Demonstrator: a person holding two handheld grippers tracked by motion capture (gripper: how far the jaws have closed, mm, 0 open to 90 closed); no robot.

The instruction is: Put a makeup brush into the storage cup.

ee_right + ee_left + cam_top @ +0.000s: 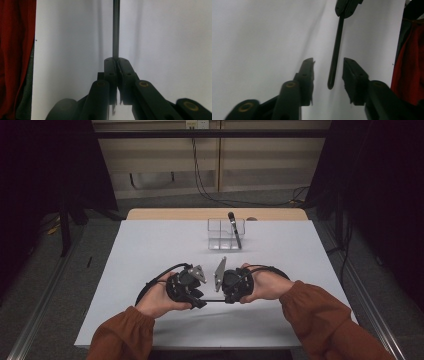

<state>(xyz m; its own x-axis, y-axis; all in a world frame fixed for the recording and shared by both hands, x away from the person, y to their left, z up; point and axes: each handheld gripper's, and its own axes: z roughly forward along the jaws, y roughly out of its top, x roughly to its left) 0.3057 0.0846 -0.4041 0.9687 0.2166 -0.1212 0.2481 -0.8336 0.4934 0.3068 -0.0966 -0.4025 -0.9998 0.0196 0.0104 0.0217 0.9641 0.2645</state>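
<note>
**Handover of a thin black rod, 2 grippers tip to tip**

The right gripper has its jaws pressed together on one end of a thin black rod, which runs straight out from between the pads. In the left gripper view the rod's free end hangs between the 2 pads of the left gripper, with a gap on either side; those jaws are partly spread and touch nothing yet. From above, the left gripper and right gripper face each other low over the white table, the rod bridging them near the table's front edge, between the person's 2 hands.

The likely trouble is the transfer itself. The rod sits nearer the right-hand pad in the left gripper view, so if the left jaws close off-centre, 1 pad would probably meet it first and push it sideways. Should the right gripper let go before the left has a firm pinch, the rod could drop onto the table.

Farther back stands a clear divided holder with a dark pen leaning in it.
</note>
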